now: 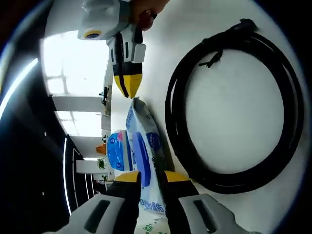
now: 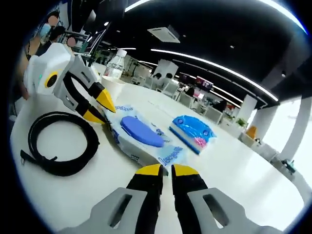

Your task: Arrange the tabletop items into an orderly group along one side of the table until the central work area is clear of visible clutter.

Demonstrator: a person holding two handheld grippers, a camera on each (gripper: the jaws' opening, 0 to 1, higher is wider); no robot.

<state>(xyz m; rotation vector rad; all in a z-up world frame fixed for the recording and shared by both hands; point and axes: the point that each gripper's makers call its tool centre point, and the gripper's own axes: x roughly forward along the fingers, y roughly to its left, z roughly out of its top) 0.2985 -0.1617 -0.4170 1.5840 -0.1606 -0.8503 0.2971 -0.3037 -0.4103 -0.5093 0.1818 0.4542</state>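
Here the left gripper pinched one end of the wipes pack, whose long axis ran toward the right gripper, jaws pressed together just off its far end, beside the cable.

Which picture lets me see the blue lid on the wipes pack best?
The right gripper view: the wipes pack lies flat, its blue lid facing the camera. In the left gripper view, the pack sits edge-on between the left gripper's jaws, the lid partly hidden.
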